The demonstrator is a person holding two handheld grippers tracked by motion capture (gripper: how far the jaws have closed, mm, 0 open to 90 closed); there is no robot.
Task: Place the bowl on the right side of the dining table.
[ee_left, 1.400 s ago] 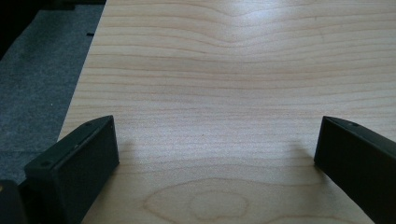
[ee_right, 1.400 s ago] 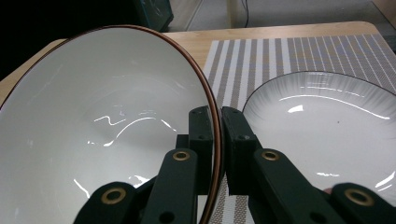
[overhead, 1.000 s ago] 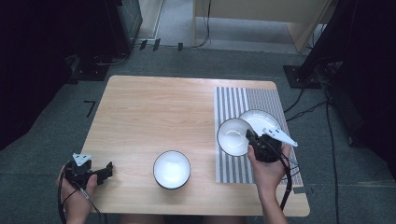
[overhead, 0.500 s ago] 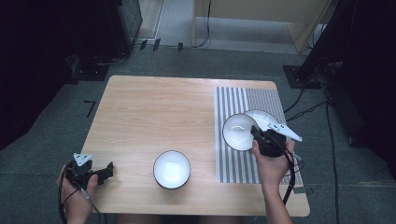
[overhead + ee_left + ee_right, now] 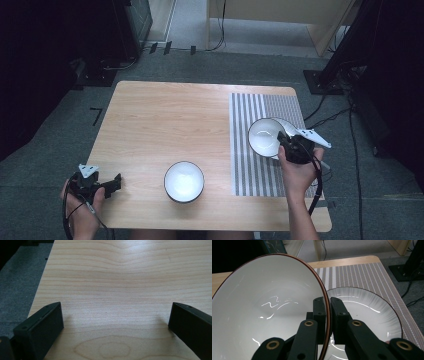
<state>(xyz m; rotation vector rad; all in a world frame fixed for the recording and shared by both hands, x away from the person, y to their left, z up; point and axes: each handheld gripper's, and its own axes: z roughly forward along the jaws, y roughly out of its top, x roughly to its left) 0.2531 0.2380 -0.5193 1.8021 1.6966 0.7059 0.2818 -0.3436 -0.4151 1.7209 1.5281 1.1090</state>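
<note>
My right gripper [image 5: 286, 142] [image 5: 327, 305] is shut on the rim of a white bowl [image 5: 263, 136] [image 5: 267, 307] with a brown edge, and holds it tilted above the striped mat [image 5: 250, 165]. Right behind the bowl, a white plate [image 5: 367, 315] [image 5: 294, 125] lies on the mat. A second white bowl [image 5: 184, 181] stands upright near the table's front edge. At the front left corner my left gripper [image 5: 119, 182] [image 5: 116, 320] rests open, with only bare wood between its jaws.
The light wooden table [image 5: 170, 125] has dark carpet on all sides. Cables [image 5: 327, 117] and equipment stands lie on the floor to the right and behind. A cable trails from the right gripper over the table's right edge.
My right gripper has carried the tilted bowl a little toward the far side of the mat, over the plate. The left gripper and the front bowl have not moved.
</note>
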